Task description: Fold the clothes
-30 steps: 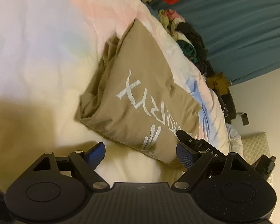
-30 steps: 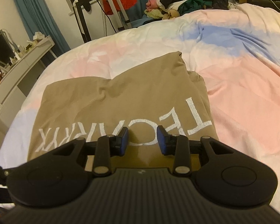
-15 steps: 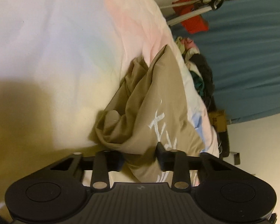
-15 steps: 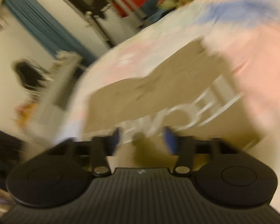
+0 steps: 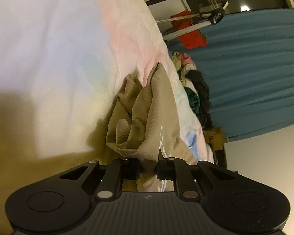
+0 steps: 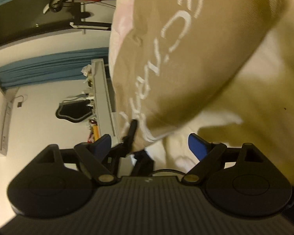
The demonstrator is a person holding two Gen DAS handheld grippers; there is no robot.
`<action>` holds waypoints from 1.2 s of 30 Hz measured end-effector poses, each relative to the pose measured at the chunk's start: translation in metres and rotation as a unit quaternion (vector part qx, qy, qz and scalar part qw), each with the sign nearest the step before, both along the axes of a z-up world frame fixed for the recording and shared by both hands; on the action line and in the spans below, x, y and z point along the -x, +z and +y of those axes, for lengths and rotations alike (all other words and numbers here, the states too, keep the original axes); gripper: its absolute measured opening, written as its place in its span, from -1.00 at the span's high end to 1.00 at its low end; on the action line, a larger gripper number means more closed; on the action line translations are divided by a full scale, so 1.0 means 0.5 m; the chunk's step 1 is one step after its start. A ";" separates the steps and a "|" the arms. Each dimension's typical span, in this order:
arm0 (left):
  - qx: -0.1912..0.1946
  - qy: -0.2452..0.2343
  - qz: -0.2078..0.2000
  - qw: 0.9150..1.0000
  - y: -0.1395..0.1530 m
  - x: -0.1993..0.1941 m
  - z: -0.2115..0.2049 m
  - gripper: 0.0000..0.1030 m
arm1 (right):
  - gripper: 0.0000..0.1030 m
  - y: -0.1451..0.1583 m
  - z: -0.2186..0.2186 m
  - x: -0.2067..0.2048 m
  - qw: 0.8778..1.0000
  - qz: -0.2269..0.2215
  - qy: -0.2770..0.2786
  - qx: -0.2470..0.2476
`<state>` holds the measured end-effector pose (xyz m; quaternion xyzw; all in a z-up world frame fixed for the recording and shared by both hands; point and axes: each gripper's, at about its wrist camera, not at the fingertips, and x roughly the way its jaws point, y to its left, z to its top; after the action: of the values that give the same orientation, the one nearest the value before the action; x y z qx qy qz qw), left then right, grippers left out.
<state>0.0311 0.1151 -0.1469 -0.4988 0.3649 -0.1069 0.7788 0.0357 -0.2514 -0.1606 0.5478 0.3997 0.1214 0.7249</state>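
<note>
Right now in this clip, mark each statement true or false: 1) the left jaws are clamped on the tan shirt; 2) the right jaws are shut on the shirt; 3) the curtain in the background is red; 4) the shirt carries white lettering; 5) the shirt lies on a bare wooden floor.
1) True: the left gripper pinches a bunched fold of the tan shirt.
2) False: the right gripper stands open, holding nothing.
3) False: the curtain is blue.
4) True: the white lettering runs across the shirt.
5) False: it lies on a pastel bedspread.
</note>
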 end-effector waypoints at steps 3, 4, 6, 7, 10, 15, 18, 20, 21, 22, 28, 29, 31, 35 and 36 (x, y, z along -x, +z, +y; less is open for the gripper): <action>0.016 0.008 0.003 1.000 -0.006 -0.003 0.007 0.72 | -0.68 -0.006 -0.020 0.007 0.999 0.013 -0.039 0.006; 0.020 0.010 0.004 1.000 -0.007 -0.005 0.010 0.72 | -0.61 -0.008 -0.027 0.010 0.998 0.018 -0.052 0.008; 0.022 0.011 0.003 1.000 -0.011 -0.005 0.011 0.72 | -0.40 -0.013 -0.039 0.015 0.997 0.027 -0.077 0.011; 0.022 0.011 0.002 1.000 -0.010 -0.006 0.010 0.72 | -0.33 -0.017 -0.042 0.020 0.996 0.031 -0.089 0.008; 0.020 0.010 0.000 1.000 -0.009 -0.011 0.010 0.72 | 0.02 -0.031 -0.051 0.033 0.991 0.044 -0.125 -0.001; 0.017 0.007 0.000 1.000 -0.005 -0.003 0.014 0.72 | 0.15 -0.040 -0.064 0.047 0.985 0.054 -0.166 -0.005; 0.012 0.001 -0.003 1.000 -0.001 -0.003 0.009 0.73 | 0.36 -0.032 -0.080 0.054 0.983 0.045 -0.179 0.011; 0.010 -0.004 -0.005 1.000 0.005 -0.003 0.008 0.73 | 0.63 -0.020 -0.081 0.056 0.982 0.033 -0.182 0.023; 0.011 -0.006 -0.006 1.000 0.008 -0.002 0.009 0.73 | 0.64 -0.007 -0.081 0.060 0.982 0.023 -0.182 0.030; 0.016 -0.008 -0.006 1.000 0.012 -0.001 0.011 0.73 | 0.66 0.008 -0.083 0.064 0.982 0.012 -0.183 0.036; 0.031 -0.039 -0.007 0.999 0.069 -0.004 0.003 0.72 | 0.68 0.102 -0.099 0.093 0.978 -0.051 -0.192 0.063; 0.028 -0.051 -0.006 0.998 0.082 -0.013 -0.005 0.72 | 0.68 0.118 -0.104 0.098 0.977 -0.060 -0.195 0.065; 0.024 -0.071 -0.003 0.997 0.109 -0.036 -0.024 0.72 | 0.67 0.145 -0.121 0.103 0.974 -0.072 -0.202 0.067; 0.004 -0.109 -0.003 0.994 0.178 -0.116 -0.094 0.72 | 0.67 0.193 -0.169 0.097 0.969 -0.087 -0.220 0.069; -0.002 -0.117 -0.004 0.993 0.194 -0.139 -0.119 0.72 | 0.67 0.203 -0.188 0.090 0.968 -0.088 -0.225 0.069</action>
<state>0.1006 0.0557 -0.0500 -0.4505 0.4175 -0.1982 0.7638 -0.0093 -0.3455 -0.0589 0.5596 0.2081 -0.0253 0.8018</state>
